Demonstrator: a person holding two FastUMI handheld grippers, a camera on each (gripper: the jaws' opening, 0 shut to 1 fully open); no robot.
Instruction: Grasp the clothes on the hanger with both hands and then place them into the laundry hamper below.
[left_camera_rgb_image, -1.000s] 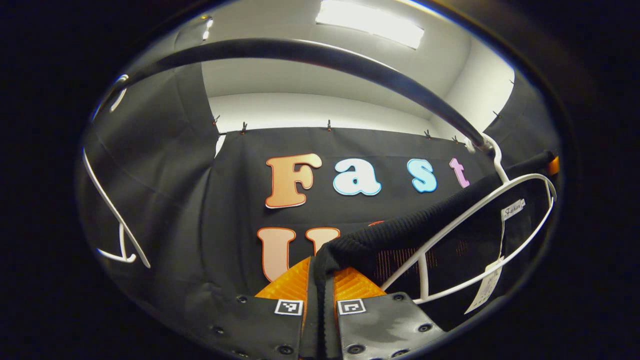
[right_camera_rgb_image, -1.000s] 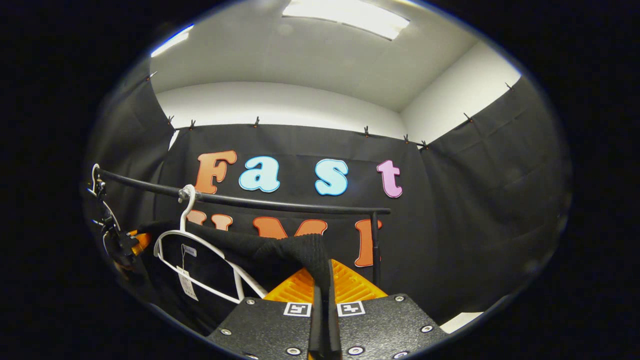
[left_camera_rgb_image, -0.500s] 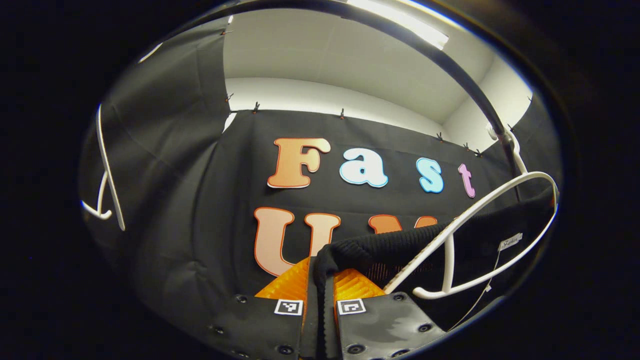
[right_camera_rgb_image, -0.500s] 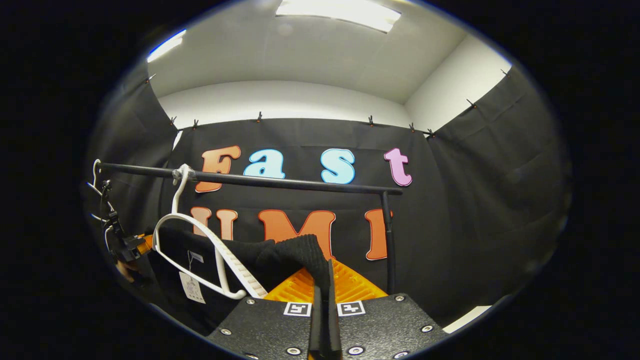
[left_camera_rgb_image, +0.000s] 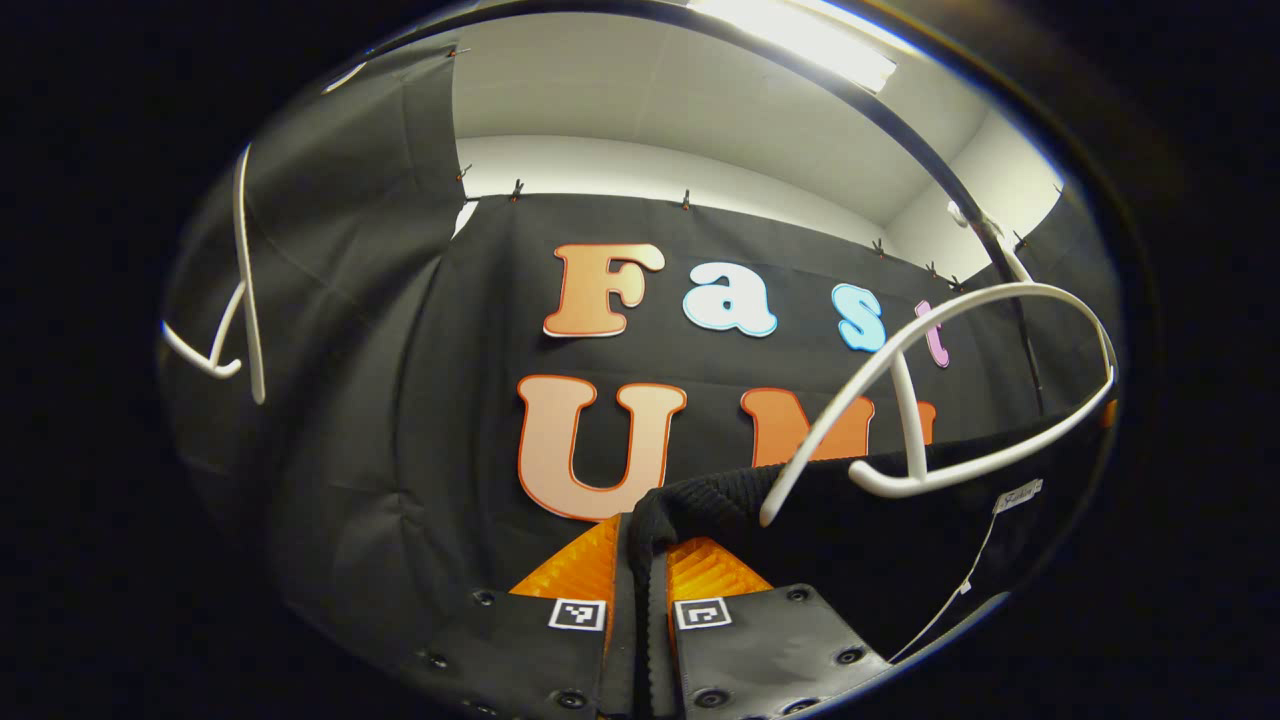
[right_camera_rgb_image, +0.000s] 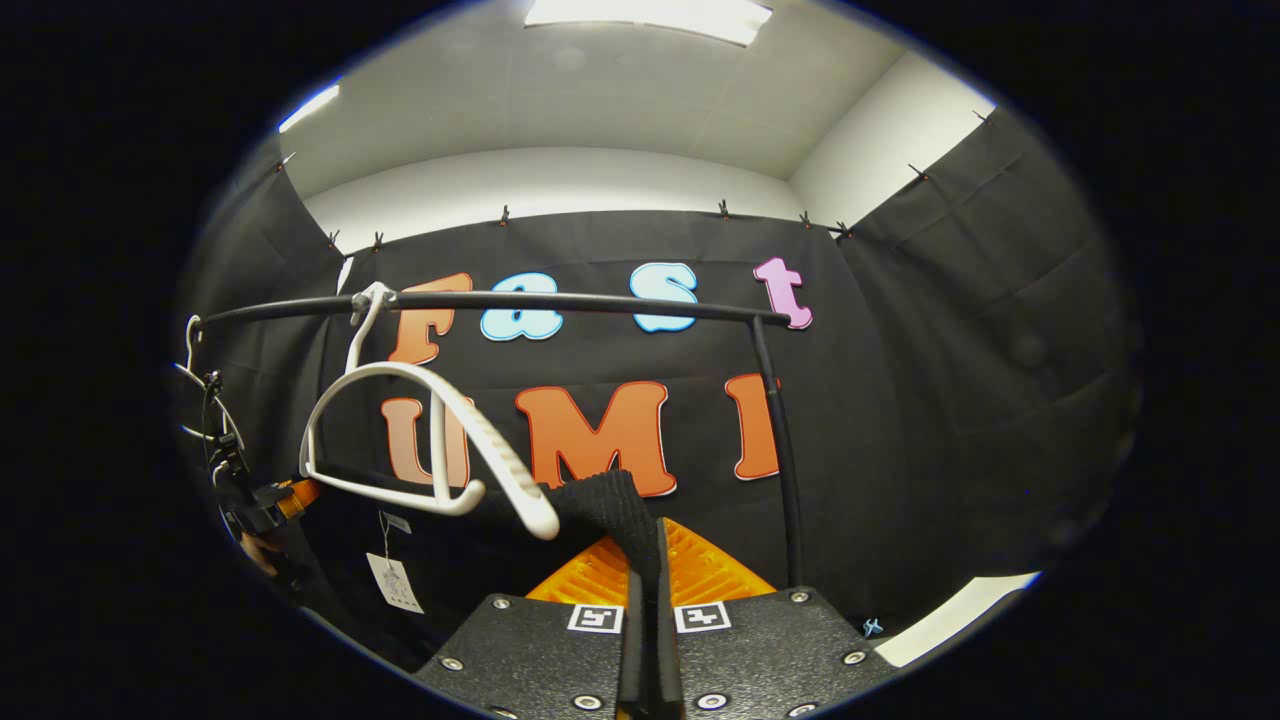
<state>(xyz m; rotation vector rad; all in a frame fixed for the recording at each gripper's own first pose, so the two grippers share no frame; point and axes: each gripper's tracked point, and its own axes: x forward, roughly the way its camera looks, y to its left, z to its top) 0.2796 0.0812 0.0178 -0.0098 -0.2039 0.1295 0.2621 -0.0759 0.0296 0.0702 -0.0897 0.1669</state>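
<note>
A black knit garment (left_camera_rgb_image: 850, 530) stretches between both grippers, just below the white hanger (left_camera_rgb_image: 930, 400). My left gripper (left_camera_rgb_image: 647, 560) is shut on one shoulder of the garment. My right gripper (right_camera_rgb_image: 648, 560) is shut on the garment's (right_camera_rgb_image: 590, 500) other shoulder. The hanger (right_camera_rgb_image: 400, 430) hangs bare from the black rail (right_camera_rgb_image: 560, 300), its arm ends clear of the cloth. A paper tag (right_camera_rgb_image: 395, 580) dangles from the garment's neck. The left gripper (right_camera_rgb_image: 270, 505) also shows far off at the left of the right gripper view.
The rail's upright post (right_camera_rgb_image: 785, 450) stands just right of my right gripper. Another white hanger (left_camera_rgb_image: 235, 300) hangs at the left in the left gripper view. A strip of pale floor (right_camera_rgb_image: 950, 620) shows at the lower right.
Both grippers have come down with the garment. The cloth has slid off the hanger's arms, and the hanger and rail now sit higher in both views.
</note>
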